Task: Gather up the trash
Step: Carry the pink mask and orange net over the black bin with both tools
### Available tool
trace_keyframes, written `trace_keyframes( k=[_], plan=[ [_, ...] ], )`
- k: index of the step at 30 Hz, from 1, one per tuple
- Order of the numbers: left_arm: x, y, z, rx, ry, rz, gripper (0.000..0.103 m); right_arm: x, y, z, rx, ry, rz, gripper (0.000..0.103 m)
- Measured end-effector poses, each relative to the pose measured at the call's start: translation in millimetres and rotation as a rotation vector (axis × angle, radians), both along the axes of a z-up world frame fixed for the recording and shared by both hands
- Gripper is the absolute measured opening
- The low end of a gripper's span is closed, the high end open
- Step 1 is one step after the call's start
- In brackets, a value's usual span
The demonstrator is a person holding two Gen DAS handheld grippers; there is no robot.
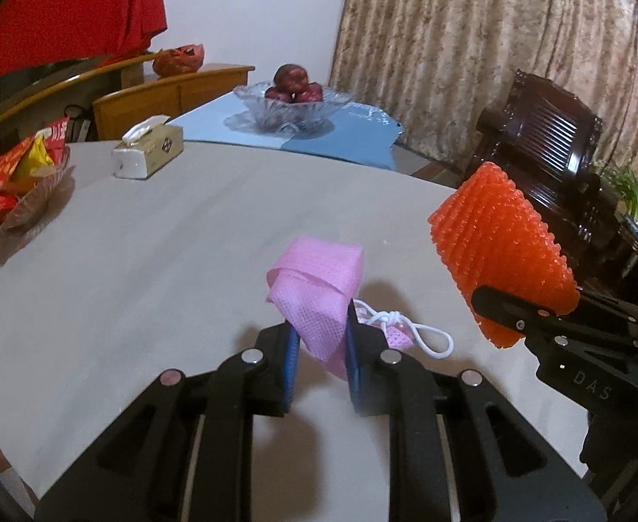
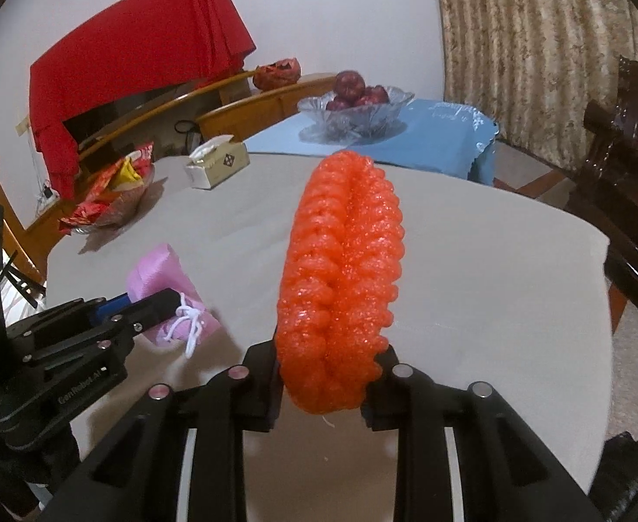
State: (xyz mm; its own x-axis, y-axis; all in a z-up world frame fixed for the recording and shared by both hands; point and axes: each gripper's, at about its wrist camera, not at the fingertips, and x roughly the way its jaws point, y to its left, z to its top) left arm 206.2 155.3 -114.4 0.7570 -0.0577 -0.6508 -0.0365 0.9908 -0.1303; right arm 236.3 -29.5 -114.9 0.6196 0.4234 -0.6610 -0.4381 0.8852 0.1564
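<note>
The left gripper (image 1: 319,339) is clamped on a crumpled pink non-woven face mask (image 1: 314,291) with white ear loops, lifted just above the grey round tabletop (image 1: 145,261). The right gripper (image 2: 325,374) is clamped on an orange foam fruit net sleeve (image 2: 340,269), held upright over the same table, beside the mask.

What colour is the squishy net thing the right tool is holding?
Bright orange. The foam net shows best in the right wrist view, pinched in the right tool.
</note>
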Motion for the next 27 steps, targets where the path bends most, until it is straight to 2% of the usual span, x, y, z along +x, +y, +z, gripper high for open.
trace_keyframes(
  k=[10,27],
  plan=[
    [-31.3,-28.9,28.1,-0.007,-0.033,-0.044,0.018,-39.7,-29.3,31.4,0.037,-0.042,-0.024,0.027],
    [-88.4,-99.3,69.8,0.014,-0.1,-0.17,0.018,-112.5,-90.7,74.7,0.038,-0.126,-0.074,0.027]
  ],
)
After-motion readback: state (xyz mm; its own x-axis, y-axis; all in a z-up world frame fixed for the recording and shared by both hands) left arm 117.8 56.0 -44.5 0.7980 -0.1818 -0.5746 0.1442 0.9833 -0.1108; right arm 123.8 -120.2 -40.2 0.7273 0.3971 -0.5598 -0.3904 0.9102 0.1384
